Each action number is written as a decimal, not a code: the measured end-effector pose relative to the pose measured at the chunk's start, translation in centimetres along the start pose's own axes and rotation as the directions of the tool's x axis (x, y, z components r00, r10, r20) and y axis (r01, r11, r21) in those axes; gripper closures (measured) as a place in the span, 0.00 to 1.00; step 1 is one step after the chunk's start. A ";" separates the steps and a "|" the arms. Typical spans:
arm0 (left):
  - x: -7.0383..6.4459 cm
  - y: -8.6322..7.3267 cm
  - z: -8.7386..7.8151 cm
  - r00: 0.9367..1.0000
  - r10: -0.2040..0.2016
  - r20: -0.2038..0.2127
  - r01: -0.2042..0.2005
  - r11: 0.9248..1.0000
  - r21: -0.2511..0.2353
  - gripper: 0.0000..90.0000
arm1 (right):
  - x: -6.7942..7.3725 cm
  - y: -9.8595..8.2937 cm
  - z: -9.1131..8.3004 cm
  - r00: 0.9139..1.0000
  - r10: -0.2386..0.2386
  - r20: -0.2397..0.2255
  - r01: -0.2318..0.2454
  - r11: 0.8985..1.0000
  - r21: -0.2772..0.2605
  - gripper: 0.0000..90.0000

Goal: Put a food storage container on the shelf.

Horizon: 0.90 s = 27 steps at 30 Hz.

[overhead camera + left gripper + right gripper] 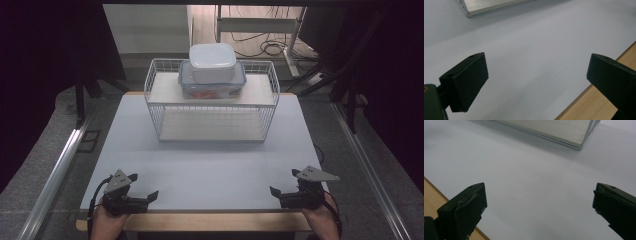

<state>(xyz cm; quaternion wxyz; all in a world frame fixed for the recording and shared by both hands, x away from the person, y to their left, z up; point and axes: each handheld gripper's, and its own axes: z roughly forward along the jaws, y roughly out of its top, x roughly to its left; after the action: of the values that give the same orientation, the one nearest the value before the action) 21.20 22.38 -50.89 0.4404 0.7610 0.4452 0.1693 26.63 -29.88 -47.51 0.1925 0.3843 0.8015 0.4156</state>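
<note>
**Two open grippers at the near edge, two stacked boxes on the rack**

No brand, label or writing can be read on anything here.

One white wire rack (155,107) with two pale wooden shelves stands at 12 o'clock on the matt white table top (210,165), which has a light wooden rim along its near edge. On the upper shelf sits one clear plastic box (212,89), rectangular, with a blue-edged lid and something orange inside. Stacked on it is one white box (212,62), opaque, smooth, with rounded corners.

The left gripper (145,188) rests at 7 o'clock and the right gripper (285,182) at 5 o'clock, both well apart from the rack. Each has two black, blocky jaws, spread wide with nothing but bare table between them. A hand holds each from below.
</note>
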 end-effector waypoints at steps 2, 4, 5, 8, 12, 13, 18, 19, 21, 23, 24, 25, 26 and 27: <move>0.1 -0.2 -0.1 1.000 -0.005 -0.006 0.005 1.000 -0.003 0.04 | -0.1 -0.2 0.0 1.000 0.001 0.003 -0.001 1.000 0.003 0.00; 0.1 -0.3 -0.3 1.000 -0.008 -0.010 0.008 1.000 -0.003 0.04 | -0.1 -0.4 -0.1 1.000 0.006 0.006 -0.006 1.000 0.006 0.00; 0.2 -0.4 -0.3 1.000 -0.006 -0.011 0.006 1.000 -0.002 0.04 | -0.2 -0.5 -0.1 1.000 0.004 0.004 -0.004 1.000 0.007 0.00; 0.2 -0.7 -0.3 1.000 -0.008 -0.016 0.008 1.000 0.004 0.04 | -0.2 -0.9 -0.1 1.000 0.013 0.003 -0.013 1.000 0.015 0.00; 0.2 -0.9 -0.2 1.000 -0.004 -0.021 0.004 1.000 0.009 0.03 | -0.2 -1.4 -0.1 1.000 0.026 0.000 -0.026 0.999 0.022 0.00; 0.2 -1.0 -0.2 1.000 -0.005 -0.020 0.005 1.000 0.010 0.03 | -0.2 -1.5 -0.1 1.000 0.026 0.000 -0.026 0.999 0.021 0.00; 0.2 -1.2 0.0 1.000 0.003 -0.022 -0.002 1.000 0.025 0.03 | -0.2 -2.3 0.1 0.999 0.033 0.001 -0.033 0.999 0.040 0.00; 0.2 -1.3 0.1 1.000 0.003 -0.022 -0.002 1.000 0.029 0.03 | -0.2 -2.4 0.2 0.999 0.035 0.001 -0.035 0.998 0.047 0.00; 0.2 -1.4 0.2 1.000 0.001 -0.021 -0.001 0.999 0.039 0.03 | -0.2 -2.6 0.3 0.999 0.034 0.001 -0.034 0.997 0.063 0.00; 0.2 -1.5 0.3 1.000 0.000 -0.019 0.001 0.999 0.044 0.03 | -0.1 -2.8 0.4 1.000 0.025 0.004 -0.025 0.996 0.081 0.00; 0.2 -1.5 0.3 1.000 0.000 -0.020 0.001 0.999 0.043 0.03 | 0.0 -2.9 0.5 1.000 0.024 0.004 -0.024 0.996 0.087 0.00; 0.2 -1.5 0.3 1.000 -0.003 -0.019 0.004 0.999 0.044 0.03 | 0.0 -2.9 0.5 1.000 0.024 0.000 -0.024 0.995 0.096 0.00; 0.3 -1.5 0.3 1.000 -0.007 -0.019 0.008 0.999 0.045 0.03 | 0.0 -3.0 0.6 1.000 0.027 -0.002 -0.027 0.994 0.104 0.00; 0.3 -1.5 0.3 1.000 -0.011 -0.018 0.012 0.999 0.045 0.03 | 0.0 -3.0 0.7 1.000 0.027 -0.004 -0.026 0.994 0.110 0.00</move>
<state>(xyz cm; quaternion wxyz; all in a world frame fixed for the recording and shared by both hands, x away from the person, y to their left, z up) 20.76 22.80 -52.34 0.4203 0.7667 0.4571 0.1633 25.66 -30.57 -50.35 0.1633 0.4038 0.8186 0.3744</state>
